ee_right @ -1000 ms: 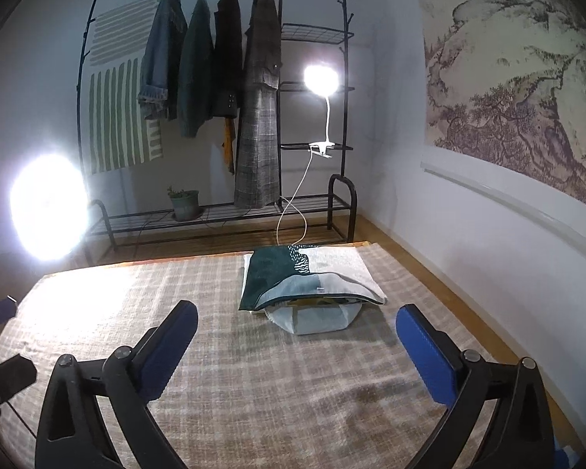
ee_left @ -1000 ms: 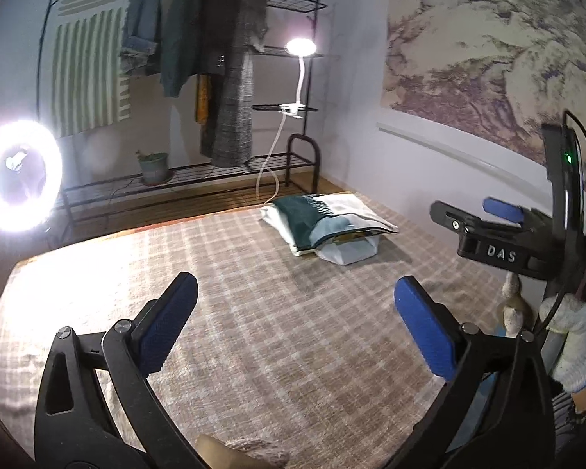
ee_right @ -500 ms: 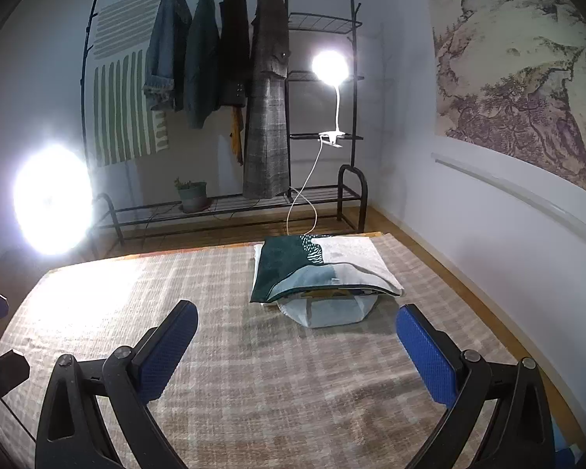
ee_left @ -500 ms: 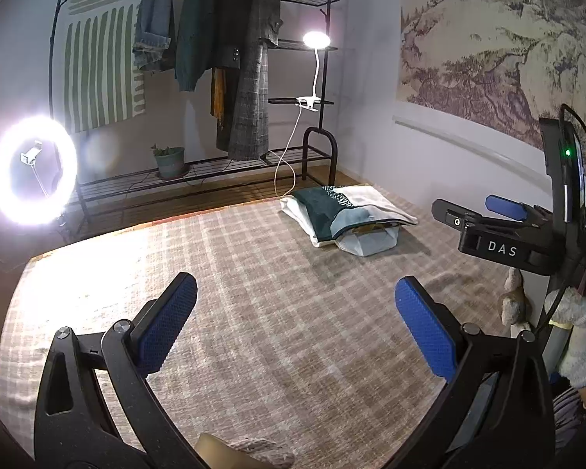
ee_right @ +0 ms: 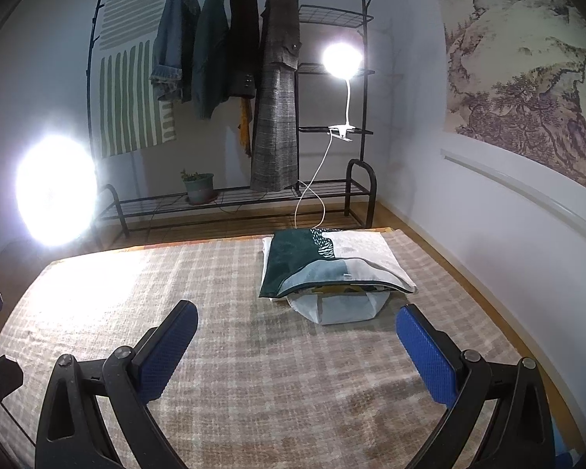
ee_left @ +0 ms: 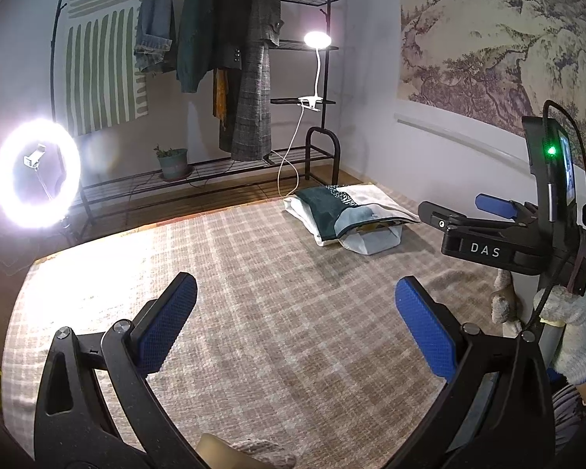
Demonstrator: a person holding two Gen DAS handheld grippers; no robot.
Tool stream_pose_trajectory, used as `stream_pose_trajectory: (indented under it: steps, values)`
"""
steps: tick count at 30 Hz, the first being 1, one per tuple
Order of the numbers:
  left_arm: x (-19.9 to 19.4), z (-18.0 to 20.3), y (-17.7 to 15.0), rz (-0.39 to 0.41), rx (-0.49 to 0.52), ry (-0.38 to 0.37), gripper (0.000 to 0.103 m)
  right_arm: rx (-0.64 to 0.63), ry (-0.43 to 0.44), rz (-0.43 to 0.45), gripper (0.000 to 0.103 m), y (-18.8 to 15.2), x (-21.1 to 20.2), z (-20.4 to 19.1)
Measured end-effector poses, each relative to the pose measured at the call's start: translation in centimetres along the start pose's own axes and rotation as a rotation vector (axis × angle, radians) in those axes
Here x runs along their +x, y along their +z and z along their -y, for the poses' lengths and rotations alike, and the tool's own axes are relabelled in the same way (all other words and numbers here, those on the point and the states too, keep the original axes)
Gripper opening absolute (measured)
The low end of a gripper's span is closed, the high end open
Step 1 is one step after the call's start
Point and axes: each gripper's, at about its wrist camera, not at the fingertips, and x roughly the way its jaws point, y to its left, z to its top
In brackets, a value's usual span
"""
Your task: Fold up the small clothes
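Both claws hang spread apart and empty over the checked bed cover. The stack of folded clothes lies at the far right of the bed, its long axis running left to right, resting on a pale folded piece. From the right claw it sits just ahead and slightly right; from the left claw it lies farther off, ahead and right. The right claw is nearer, so it likely reaches first.

Clothes rack, ring light
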Motion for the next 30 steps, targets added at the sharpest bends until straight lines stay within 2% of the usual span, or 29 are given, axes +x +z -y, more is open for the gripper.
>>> stream_pose_trajectory:
  steps: [30]
  values:
    - [-1.1,0.0,0.2,0.034,0.012,0.005,0.103,-0.011,0.013,0.005,0.103,0.2,0.4,-0.8]
